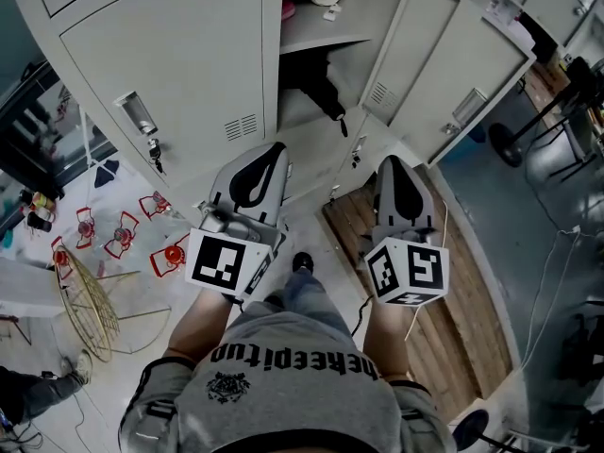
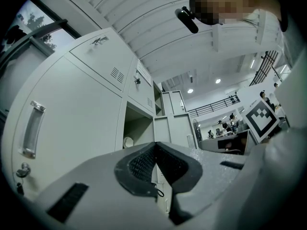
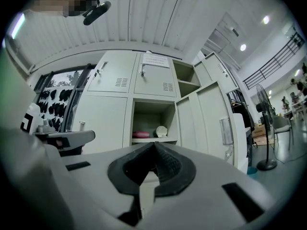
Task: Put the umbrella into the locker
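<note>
Your left gripper (image 2: 154, 146) and right gripper (image 3: 154, 144) both have their jaws pressed together on nothing. The umbrella (image 1: 319, 91) lies inside the open locker (image 1: 373, 17), below the shelf. Its handle seems near the front edge, so a careless swing of the door (image 1: 453, 59) could catch it.

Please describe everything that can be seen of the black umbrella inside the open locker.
The umbrella is black and folded and looks like fabric. It lies slanted in the open locker under its shelf, narrow end towards the opening. Only the head view shows it. The left gripper and right gripper, both shut and empty, are apart from it.
</note>
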`<state>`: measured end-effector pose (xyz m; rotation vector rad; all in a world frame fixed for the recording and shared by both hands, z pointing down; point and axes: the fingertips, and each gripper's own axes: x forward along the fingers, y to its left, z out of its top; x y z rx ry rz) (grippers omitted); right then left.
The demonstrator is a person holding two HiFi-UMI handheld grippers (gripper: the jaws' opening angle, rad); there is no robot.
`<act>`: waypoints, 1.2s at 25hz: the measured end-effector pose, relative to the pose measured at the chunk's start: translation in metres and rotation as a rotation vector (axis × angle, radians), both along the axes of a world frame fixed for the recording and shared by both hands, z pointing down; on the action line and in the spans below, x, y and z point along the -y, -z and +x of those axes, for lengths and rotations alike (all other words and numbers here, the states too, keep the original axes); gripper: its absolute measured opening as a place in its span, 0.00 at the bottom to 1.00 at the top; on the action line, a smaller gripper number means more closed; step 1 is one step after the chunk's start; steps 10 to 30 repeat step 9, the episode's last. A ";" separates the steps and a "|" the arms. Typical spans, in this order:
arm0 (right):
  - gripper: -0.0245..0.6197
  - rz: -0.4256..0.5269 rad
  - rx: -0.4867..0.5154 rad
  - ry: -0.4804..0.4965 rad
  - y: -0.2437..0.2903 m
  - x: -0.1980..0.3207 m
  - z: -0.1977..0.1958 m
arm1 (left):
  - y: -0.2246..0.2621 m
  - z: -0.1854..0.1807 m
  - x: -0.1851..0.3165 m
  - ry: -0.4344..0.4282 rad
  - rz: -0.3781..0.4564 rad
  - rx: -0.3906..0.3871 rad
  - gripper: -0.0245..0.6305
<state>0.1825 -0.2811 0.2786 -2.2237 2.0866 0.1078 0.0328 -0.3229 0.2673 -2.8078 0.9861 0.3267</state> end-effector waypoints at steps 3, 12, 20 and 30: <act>0.04 -0.001 -0.003 0.005 0.000 -0.001 -0.005 | 0.000 -0.004 -0.002 0.001 -0.001 0.000 0.04; 0.04 -0.004 0.002 0.004 -0.001 0.000 -0.010 | -0.002 -0.009 -0.001 0.000 -0.005 -0.001 0.04; 0.04 -0.004 0.002 0.004 -0.001 0.000 -0.010 | -0.002 -0.009 -0.001 0.000 -0.005 -0.001 0.04; 0.04 -0.004 0.002 0.004 -0.001 0.000 -0.010 | -0.002 -0.009 -0.001 0.000 -0.005 -0.001 0.04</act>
